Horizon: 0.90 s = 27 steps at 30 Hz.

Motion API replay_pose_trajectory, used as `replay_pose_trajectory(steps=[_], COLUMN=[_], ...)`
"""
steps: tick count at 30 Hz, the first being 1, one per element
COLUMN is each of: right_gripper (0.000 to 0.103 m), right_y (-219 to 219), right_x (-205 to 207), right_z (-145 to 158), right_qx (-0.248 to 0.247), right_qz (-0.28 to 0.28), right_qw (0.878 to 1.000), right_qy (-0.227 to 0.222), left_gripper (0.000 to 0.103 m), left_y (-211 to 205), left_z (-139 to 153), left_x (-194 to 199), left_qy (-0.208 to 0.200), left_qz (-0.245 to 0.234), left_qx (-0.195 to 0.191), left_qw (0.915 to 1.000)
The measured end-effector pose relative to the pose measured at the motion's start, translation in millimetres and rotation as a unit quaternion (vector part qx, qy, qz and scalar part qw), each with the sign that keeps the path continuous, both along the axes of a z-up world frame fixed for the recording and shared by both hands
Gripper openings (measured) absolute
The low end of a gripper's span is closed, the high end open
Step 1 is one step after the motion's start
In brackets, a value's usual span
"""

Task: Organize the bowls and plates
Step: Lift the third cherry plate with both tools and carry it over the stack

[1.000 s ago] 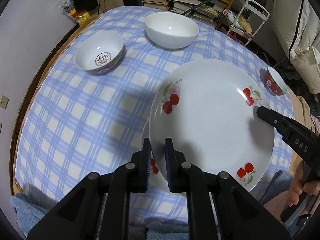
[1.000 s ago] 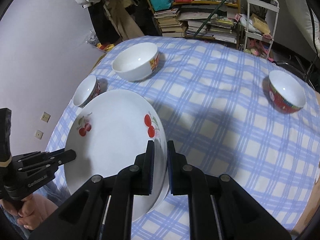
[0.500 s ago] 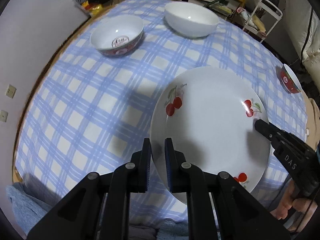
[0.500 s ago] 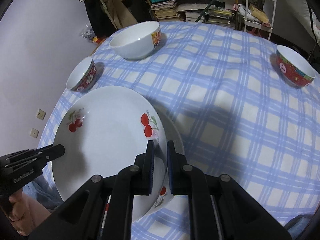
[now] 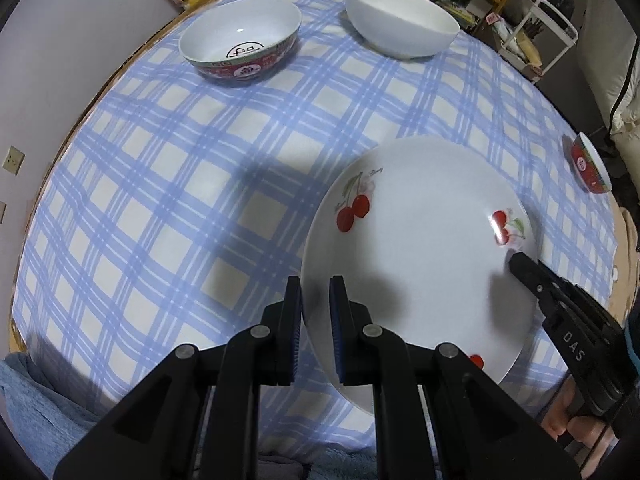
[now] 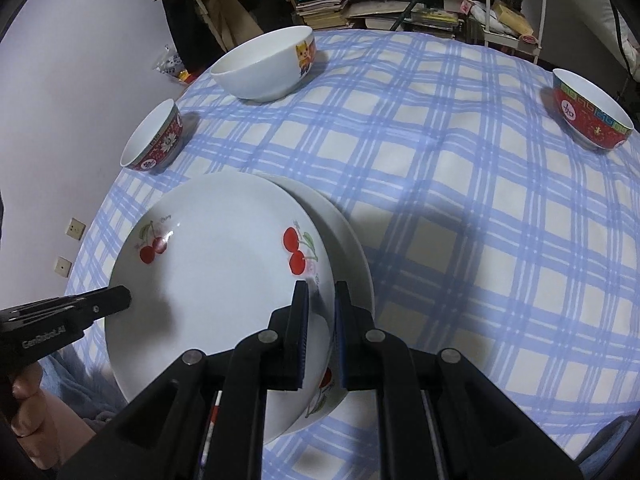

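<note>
Table (image 5: pixel 168 208) with blue check cloth is closer in both wrist views than a second ago; the held cherry plate (image 6: pixel 224 280) is lowered toward the second plate (image 6: pixel 344 240) lying at the table's near edge, and is now just above it, offset slightly, contact not confirmed. Left gripper (image 5: pixel 316 312) is nearly closed, clamped on the plate's left rim; right gripper (image 6: pixel 320 320) is nearly closed on the opposite rim. Stacking is judged nearly done; release remains. Three bowls stay untouched: white bowl (image 5: pixel 400 20) and red-patterned bowl (image 5: pixel 240 44) near the far edge, small red bowl (image 6: pixel 588 120) at the right edge.
</note>
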State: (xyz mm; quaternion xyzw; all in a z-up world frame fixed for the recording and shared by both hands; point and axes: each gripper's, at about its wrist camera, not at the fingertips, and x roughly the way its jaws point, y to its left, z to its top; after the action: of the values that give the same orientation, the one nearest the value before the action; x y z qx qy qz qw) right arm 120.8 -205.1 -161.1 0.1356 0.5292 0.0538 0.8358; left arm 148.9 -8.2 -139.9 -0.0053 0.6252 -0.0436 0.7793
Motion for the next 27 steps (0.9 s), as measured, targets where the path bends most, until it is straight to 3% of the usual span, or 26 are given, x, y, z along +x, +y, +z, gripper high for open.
replay_pose_trajectory(steps=[9, 27], right_gripper=[0.013, 0.013], right_y=[-1.9, -2.7], right_x=[-3.9, -11.1], right_z=[-10.2, -10.4], right_qx=[0.001, 0.002], right_qz=[-0.005, -0.002], right_qw=[1.000, 0.999], right_qy=[-0.014, -0.037], left_gripper=[0.013, 0.013], left_y=[0.9, -6.7], left_z=[-3.2, -3.7], left_x=[2.6, -2.7], left_qy=[-0.002, -0.026], left_qz=[0.010, -0.005], left_qx=[-0.005, 0.032], left_qw=[0.9999, 0.9991])
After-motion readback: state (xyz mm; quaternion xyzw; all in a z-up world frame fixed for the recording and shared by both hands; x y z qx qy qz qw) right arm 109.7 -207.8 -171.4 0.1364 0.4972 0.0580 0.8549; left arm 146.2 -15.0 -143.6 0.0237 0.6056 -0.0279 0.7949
